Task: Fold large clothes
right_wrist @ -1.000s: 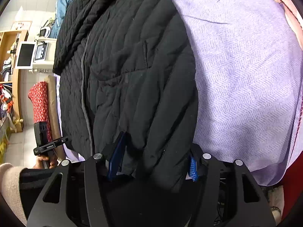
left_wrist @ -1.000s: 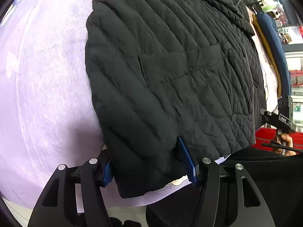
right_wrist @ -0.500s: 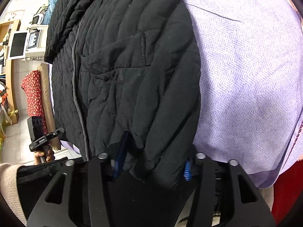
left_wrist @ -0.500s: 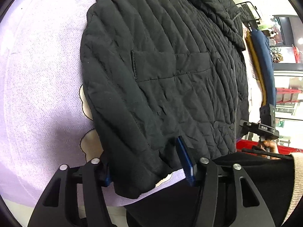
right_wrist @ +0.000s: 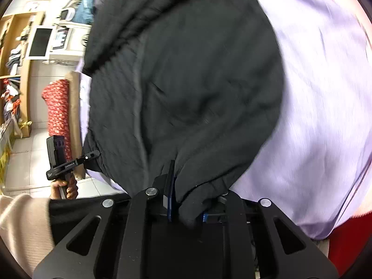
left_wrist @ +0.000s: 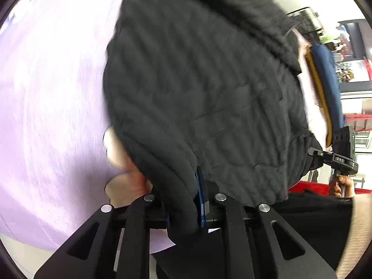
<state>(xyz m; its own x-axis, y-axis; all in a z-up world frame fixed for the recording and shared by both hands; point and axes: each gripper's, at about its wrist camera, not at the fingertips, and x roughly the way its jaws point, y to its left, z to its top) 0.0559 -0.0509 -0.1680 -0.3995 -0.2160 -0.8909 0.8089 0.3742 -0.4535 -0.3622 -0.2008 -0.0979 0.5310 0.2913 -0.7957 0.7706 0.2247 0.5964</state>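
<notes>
A black quilted jacket [left_wrist: 197, 81] lies spread on a lavender bed cover [left_wrist: 51, 93]. In the left wrist view my left gripper [left_wrist: 183, 200] is at the jacket's near hem corner. Its jaws are closing, and the blue pads pinch a thick fold of the hem. In the right wrist view the jacket [right_wrist: 197, 81] fills the middle. My right gripper [right_wrist: 186, 204] is at the other hem corner, jaws closing with bunched black fabric pressed between the pads. Both hem corners are raised off the lavender cover [right_wrist: 325, 116]. Both views are blurred.
A red patterned roll [right_wrist: 58, 111] and a brown roll stand beside the bed, with wooden shelves [right_wrist: 14, 69] and a monitor [right_wrist: 39, 43] behind. Blue and mustard garments [left_wrist: 325, 81] hang past the jacket. A person's cream sleeve [right_wrist: 21, 227] shows at the lower left.
Both grippers went from wide apart around the hem to pinched on it. The hem corners have bunched up and lifted, and both views have shifted and blurred.
</notes>
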